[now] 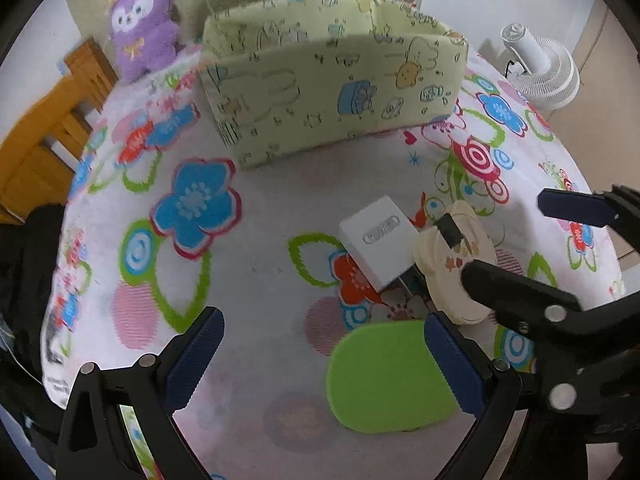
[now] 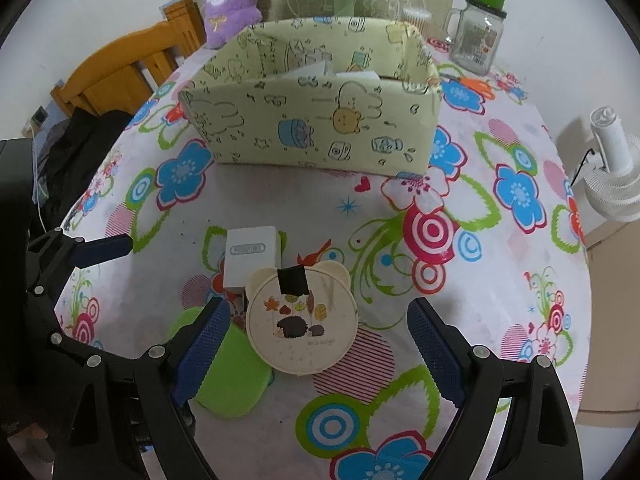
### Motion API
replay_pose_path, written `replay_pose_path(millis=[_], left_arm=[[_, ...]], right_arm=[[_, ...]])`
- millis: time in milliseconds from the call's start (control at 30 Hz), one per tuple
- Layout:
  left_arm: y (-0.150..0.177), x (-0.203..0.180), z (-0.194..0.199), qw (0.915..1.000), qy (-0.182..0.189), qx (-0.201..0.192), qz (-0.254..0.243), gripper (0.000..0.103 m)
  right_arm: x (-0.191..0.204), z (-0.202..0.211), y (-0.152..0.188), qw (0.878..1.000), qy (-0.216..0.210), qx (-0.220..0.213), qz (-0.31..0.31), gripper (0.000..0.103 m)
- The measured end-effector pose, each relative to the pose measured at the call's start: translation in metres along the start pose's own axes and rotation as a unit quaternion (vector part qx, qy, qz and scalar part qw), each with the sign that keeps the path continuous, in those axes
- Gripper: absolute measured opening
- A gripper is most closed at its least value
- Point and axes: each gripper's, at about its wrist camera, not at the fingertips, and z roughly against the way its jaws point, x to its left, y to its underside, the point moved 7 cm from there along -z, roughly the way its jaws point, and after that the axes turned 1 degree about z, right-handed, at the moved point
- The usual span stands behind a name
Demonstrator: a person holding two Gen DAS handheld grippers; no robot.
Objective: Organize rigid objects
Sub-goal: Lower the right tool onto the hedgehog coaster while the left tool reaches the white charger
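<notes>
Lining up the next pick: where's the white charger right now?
The white charger lies on the tablecloth in front of the storage box, touching the round bear-eared case, left of it in the right wrist view.

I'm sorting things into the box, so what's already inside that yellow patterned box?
In the right wrist view, the yellow patterned box shows white, flat, card-like pieces above its front wall. That wall covers the bottom, so anything lower is unseen.

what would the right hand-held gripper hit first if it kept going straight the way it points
Most likely the cream bear-eared round case, which lies on the tablecloth between the open jaws of the right hand-held gripper. The white charger lies just beyond it, and the patterned box farther on. Depth is uncertain through the fisheye.
</notes>
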Motion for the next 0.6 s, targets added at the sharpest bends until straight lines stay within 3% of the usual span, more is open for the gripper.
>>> replay_pose_path(millis=[400, 600], left_arm=[[0.005, -0.001, -0.014, 0.9997, 0.002, 0.021, 0.010, 0.101], [0.008, -0.009, -0.021, 0.9995, 0.000, 0.032, -0.006, 0.101]], right_arm=[[0.000, -0.034, 0.004, 0.998, -0.019, 0.046, -0.028, 0.092], [0.002, -0.046, 0.013, 0.996, -0.028, 0.071, -0.041, 0.078]])
